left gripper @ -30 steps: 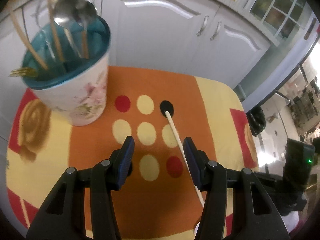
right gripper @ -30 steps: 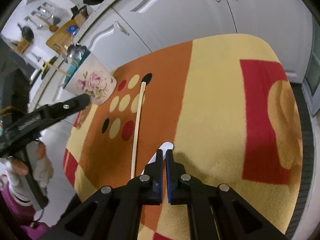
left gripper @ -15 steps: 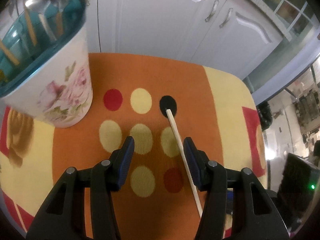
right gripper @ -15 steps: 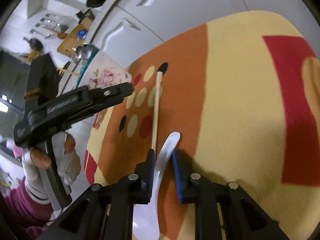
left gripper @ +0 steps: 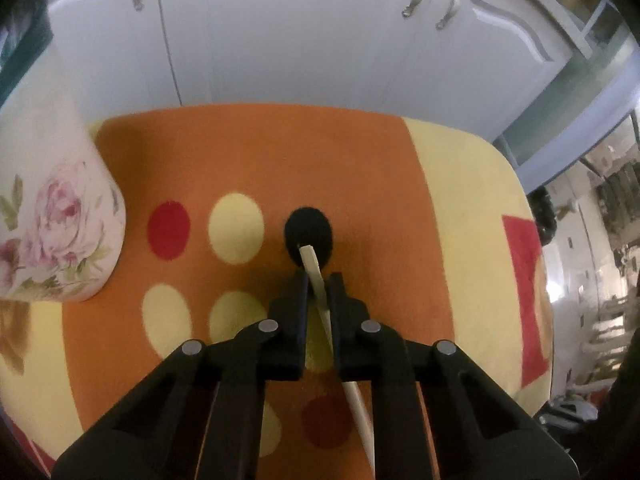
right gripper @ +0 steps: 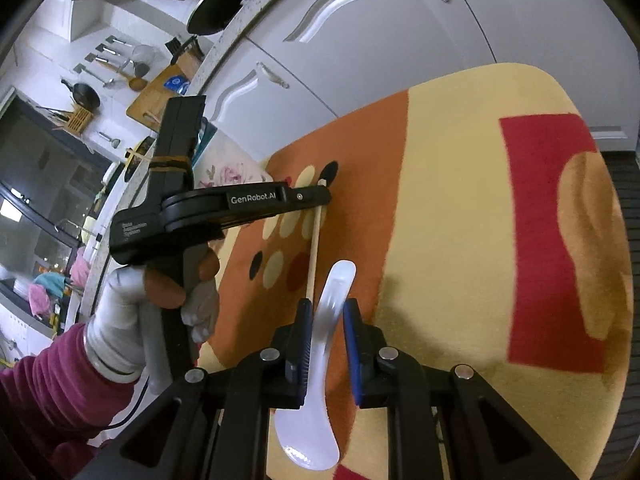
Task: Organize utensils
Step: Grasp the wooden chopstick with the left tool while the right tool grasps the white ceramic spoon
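We can read one brand clearly: "GenRobot.AI" in white letters on the black side of the left gripper point(right gripper: 324, 196), seen in the right wrist view. Nearer its handle, on the same black body, stand a few more small white lines, too fine for us to make out. In the left wrist view we find no readable text.

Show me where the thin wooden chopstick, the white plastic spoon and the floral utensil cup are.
thin wooden chopstick point(left gripper: 313, 267), left wrist view, tip end.
white plastic spoon point(right gripper: 338, 280), right wrist view, handle.
floral utensil cup point(left gripper: 56, 216), left wrist view, side wall.
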Demonstrator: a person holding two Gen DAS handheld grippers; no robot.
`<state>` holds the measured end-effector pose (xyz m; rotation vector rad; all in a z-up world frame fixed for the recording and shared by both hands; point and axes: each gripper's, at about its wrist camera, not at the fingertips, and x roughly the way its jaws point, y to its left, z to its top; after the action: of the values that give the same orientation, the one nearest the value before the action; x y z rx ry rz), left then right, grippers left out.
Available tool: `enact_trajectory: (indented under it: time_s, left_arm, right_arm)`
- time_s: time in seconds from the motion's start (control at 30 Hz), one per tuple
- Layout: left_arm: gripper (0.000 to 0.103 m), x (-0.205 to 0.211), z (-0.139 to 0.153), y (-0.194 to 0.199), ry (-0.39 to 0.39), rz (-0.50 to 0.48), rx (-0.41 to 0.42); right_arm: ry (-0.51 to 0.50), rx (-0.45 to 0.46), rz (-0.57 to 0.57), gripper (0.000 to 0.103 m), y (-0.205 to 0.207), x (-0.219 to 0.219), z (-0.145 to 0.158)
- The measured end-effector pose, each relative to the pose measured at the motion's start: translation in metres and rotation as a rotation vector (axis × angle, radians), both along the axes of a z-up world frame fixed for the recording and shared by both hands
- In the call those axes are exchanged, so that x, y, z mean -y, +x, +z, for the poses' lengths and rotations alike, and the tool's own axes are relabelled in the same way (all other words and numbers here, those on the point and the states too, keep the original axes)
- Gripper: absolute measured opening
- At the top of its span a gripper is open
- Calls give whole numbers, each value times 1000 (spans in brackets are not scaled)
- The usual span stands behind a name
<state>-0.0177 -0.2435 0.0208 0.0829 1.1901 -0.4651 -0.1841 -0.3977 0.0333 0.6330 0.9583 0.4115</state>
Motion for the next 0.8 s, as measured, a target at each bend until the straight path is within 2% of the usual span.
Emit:
enact_trajectory:
  time_s: [0.13, 0.27, 0.5, 0.8]
  left_arm:
    - [5, -16, 0, -8, -33, -21, -14]
    - [5, -36, 16, -15, -82, -7, -8]
    - [5, -71, 56, -34, -166, -7, 58]
    - [5, -104, 103, -39, -244, 32, 140]
  right_arm:
    - [-15, 9, -9, 14, 2, 1, 5]
    - [-31, 33, -12, 12, 4, 1, 16]
    - [-90, 82, -2, 11, 7, -10, 40]
    - [-153, 136, 29, 11, 10, -32, 68]
